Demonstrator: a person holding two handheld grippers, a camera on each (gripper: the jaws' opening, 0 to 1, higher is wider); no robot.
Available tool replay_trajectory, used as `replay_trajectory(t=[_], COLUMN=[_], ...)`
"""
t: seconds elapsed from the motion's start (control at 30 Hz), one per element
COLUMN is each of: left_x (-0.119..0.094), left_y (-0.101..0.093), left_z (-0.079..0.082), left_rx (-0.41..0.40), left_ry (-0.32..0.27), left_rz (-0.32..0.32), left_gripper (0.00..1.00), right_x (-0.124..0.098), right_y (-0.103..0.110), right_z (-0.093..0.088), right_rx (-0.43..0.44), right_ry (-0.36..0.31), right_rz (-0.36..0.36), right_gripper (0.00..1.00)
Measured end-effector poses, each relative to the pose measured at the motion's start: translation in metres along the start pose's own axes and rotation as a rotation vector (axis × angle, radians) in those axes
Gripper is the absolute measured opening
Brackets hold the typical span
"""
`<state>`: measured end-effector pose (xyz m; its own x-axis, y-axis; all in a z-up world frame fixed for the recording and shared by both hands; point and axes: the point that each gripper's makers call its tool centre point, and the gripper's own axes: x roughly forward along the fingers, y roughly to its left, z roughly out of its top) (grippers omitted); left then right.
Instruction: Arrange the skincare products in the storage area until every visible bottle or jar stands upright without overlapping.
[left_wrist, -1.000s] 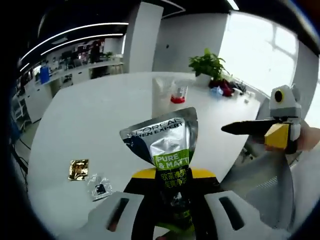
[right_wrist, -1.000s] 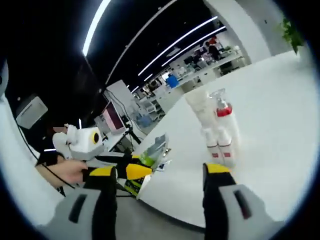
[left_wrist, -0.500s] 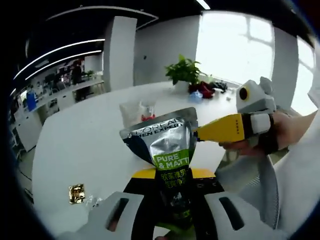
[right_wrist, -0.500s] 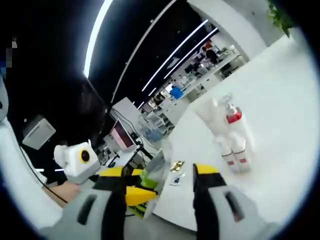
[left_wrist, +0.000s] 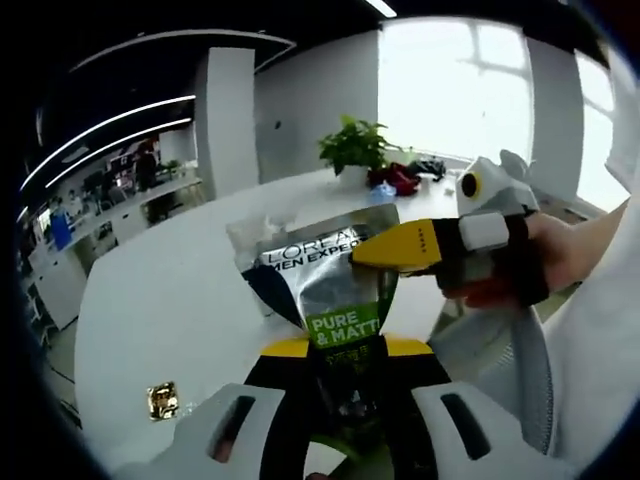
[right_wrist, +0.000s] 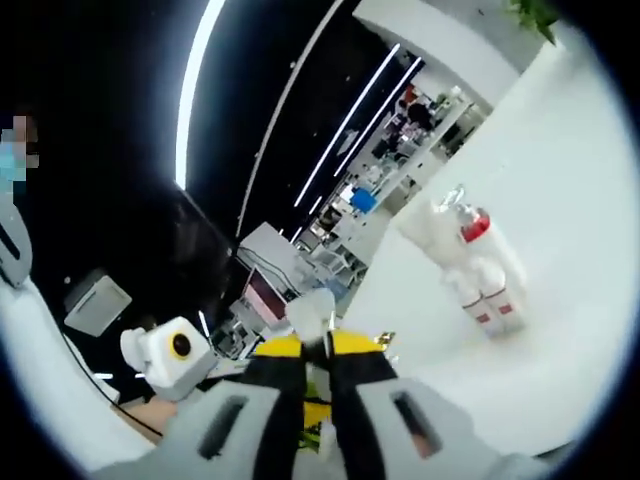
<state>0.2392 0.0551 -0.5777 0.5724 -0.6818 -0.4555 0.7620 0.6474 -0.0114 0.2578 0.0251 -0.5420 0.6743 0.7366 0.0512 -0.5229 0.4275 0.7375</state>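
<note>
A silver and green L'Oreal tube (left_wrist: 320, 285) stands upright in my left gripper (left_wrist: 347, 352), which is shut on its lower part. My right gripper (left_wrist: 385, 250) comes in from the right of the left gripper view, its yellow jaws closed over the tube's upper right edge. In the right gripper view my right gripper (right_wrist: 318, 345) is shut on the thin silver edge of the tube (right_wrist: 312, 310). White bottles with red caps (right_wrist: 482, 272) stand together on the white table (right_wrist: 570, 200) beyond. In the left gripper view they (left_wrist: 248, 237) peek out left of the tube.
A small gold sachet (left_wrist: 162, 400) lies on the white table (left_wrist: 160, 290) near its front left edge. A potted plant (left_wrist: 355, 150) and red items (left_wrist: 402, 180) sit at the far side. A hand (left_wrist: 545, 265) holds the right gripper.
My right gripper, open a second ago, has moved in to the tube and shut on its upper edge. My left gripper still holds the tube.
</note>
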Motion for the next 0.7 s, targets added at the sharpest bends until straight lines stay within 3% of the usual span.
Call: replay_trajectory(t=[0.13,0.23,0.43,0.6,0.7], left_x=[-0.003,-0.004,-0.013,-0.019,-0.022], left_y=[-0.001,-0.003,-0.009,0.0,0.005], left_z=[0.003,0.005,0.012,0.012,0.013], left_rx=[-0.016,-0.024,-0.02,-0.063,-0.087], left_ry=[-0.016,-0.024,-0.032,-0.029,-0.035], left_rz=[-0.01,-0.024,-0.057,-0.066,-0.095], left_gripper=[0.33,0.47,0.44,0.54,0.61], right_x=[-0.001,-0.002,-0.006,-0.012,-0.013], right_y=[0.003,0.003,0.001,0.004,0.013], right_z=[0.003,0.004,0.006,0.01,0.013], right_rx=[0.0,-0.008,-0.015,-0.026,-0.013], right_ry=[0.005,0.014,0.03,0.05,0.06], right_rz=[0.014,0.01,0.007,0.029,0.085], right_gripper=[0.03,0.01,0.01,0.01,0.01])
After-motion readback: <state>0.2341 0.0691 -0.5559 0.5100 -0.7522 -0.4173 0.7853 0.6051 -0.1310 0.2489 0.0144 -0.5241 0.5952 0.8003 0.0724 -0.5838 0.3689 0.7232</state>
